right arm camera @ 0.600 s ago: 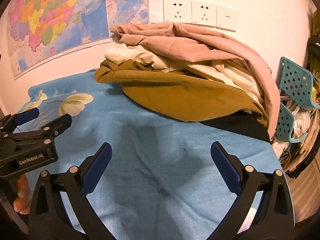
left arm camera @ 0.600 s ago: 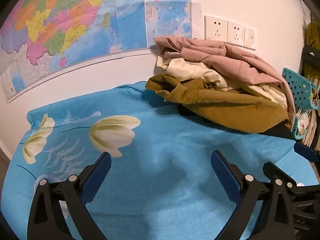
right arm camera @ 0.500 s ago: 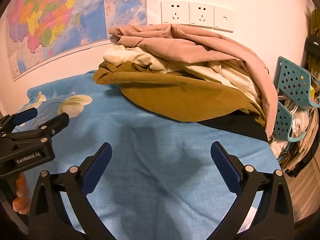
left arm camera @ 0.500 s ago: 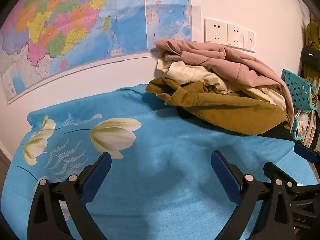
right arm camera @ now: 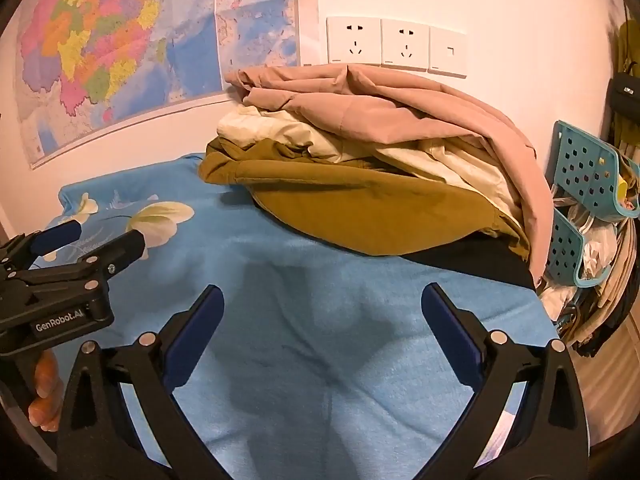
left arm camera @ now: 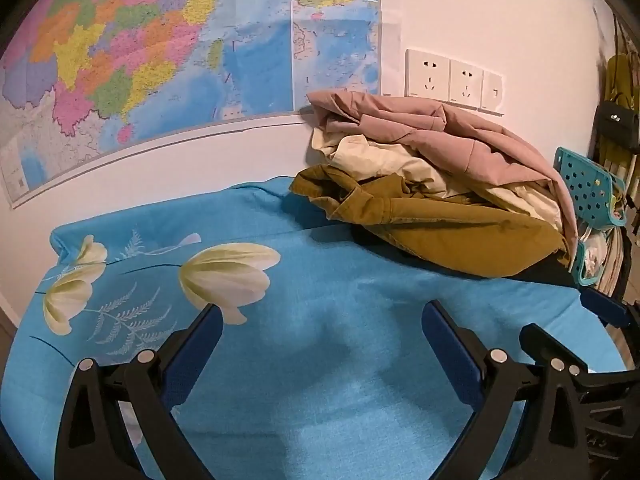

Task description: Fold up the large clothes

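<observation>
A heap of large clothes lies at the back right of the bed against the wall: a pink garment (left arm camera: pixel 460 136) (right arm camera: pixel 400 108) on top, a cream one (left arm camera: pixel 384 160) (right arm camera: pixel 280 132) under it, a mustard-brown one (left arm camera: pixel 448 232) (right arm camera: pixel 372 204) below, and a black piece (right arm camera: pixel 472 256) at the bottom. My left gripper (left arm camera: pixel 320 332) is open and empty, above the blue flowered sheet (left arm camera: pixel 320 380), short of the heap. My right gripper (right arm camera: pixel 320 316) is open and empty, above the sheet (right arm camera: pixel 312 360) in front of the heap. The left gripper also shows in the right wrist view (right arm camera: pixel 92 236).
A wall map (left arm camera: pixel 140 60) and power sockets (right arm camera: pixel 396 46) are on the wall behind the bed. A teal perforated basket (right arm camera: pixel 588 172) with clutter stands off the bed's right edge. The sheet's white flowers (left arm camera: pixel 228 272) lie at the left.
Both grippers have drawn back and lifted slightly, so the heap sits a little lower and farther in both views. Both stay open and empty.
</observation>
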The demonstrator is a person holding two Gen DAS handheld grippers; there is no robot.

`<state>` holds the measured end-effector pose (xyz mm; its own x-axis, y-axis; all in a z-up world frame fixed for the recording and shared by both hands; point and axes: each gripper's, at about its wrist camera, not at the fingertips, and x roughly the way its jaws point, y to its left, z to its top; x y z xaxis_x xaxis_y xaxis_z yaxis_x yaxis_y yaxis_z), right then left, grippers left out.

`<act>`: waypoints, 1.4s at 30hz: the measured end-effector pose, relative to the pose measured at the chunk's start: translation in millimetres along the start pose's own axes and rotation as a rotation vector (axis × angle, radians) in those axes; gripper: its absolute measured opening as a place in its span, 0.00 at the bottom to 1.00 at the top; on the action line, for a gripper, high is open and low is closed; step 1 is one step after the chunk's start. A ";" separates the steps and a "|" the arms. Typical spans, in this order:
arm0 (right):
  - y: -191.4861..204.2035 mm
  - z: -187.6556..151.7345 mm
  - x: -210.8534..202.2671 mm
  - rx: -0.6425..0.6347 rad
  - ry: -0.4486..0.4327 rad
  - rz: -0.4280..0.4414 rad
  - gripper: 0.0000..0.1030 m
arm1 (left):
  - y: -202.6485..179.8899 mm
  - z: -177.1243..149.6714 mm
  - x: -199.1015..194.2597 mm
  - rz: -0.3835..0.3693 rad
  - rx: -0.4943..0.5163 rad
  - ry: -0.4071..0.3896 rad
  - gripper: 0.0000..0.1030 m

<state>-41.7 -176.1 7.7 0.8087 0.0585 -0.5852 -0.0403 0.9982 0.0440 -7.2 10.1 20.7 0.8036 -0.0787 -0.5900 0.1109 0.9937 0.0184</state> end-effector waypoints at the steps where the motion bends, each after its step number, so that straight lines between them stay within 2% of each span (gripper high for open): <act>1: 0.0 0.2 -1.0 0.001 -0.006 -0.002 0.95 | 0.5 0.0 -0.4 0.001 -0.004 -0.004 0.93; 8: -1.7 2.1 -6.4 0.001 -0.037 0.006 0.95 | 2.3 5.8 -1.2 -0.015 -0.019 -0.016 0.93; 20: -9.0 3.7 -9.0 0.026 -0.044 0.026 0.95 | -4.6 7.2 -3.7 -0.037 -0.007 -0.024 0.93; 42: -11.2 4.3 -15.5 0.024 -0.075 0.045 0.95 | -12.6 7.3 -6.9 -0.035 0.001 -0.034 0.93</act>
<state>-51.3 -188.3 19.7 0.8481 0.1009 -0.5202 -0.0638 0.9940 0.0887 -9.9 -2.5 30.4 0.8183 -0.1165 -0.5628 0.1400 0.9901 -0.0013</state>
